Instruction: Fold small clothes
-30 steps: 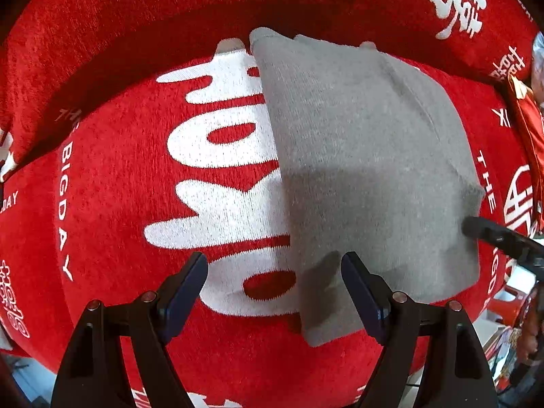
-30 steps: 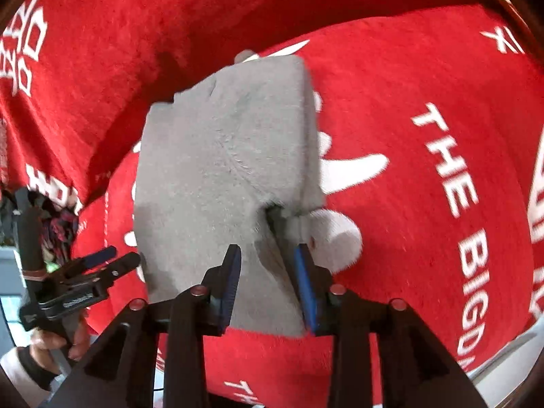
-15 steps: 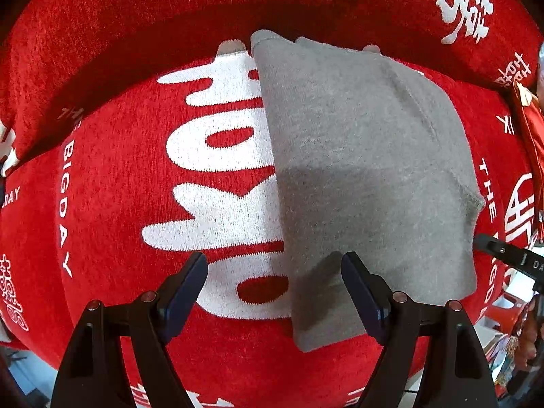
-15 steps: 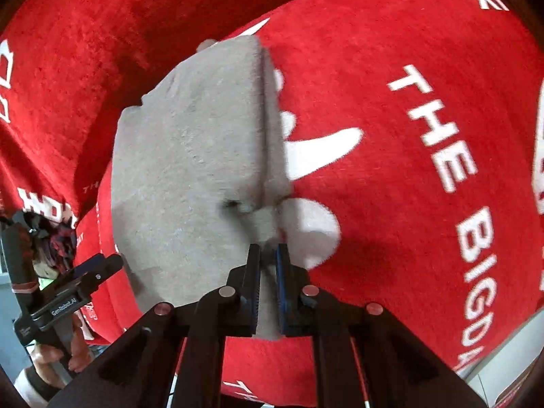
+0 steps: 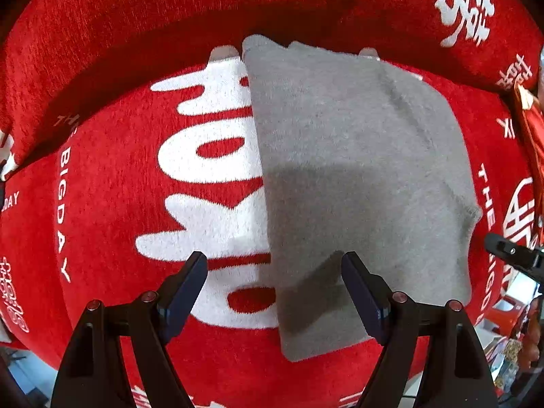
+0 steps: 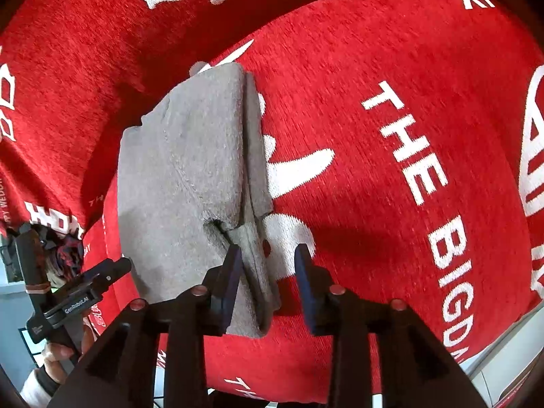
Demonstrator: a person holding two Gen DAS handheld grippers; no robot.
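A small grey garment [image 5: 357,170] lies folded flat on a red cushion [image 5: 112,204] with white lettering. My left gripper [image 5: 273,282] is open and empty, hovering over the garment's near left edge. In the right wrist view the same grey garment [image 6: 183,170] shows a raised fold along its right side. My right gripper [image 6: 268,272] is open, with the fold's near end lying between its fingers, untouched by the right finger. The left gripper [image 6: 85,289] also shows at lower left of the right wrist view.
The red cushion [image 6: 391,119] carries white characters and the words "THE BIGDAY". A red backrest [image 5: 170,10] rises behind it. The cushion's front edge runs just under both grippers. Clutter shows past the edge at far right [image 5: 510,340].
My right gripper, shut on the garment's right fold half a second ago, has opened and let it go. The left gripper has stayed open and nearly still.
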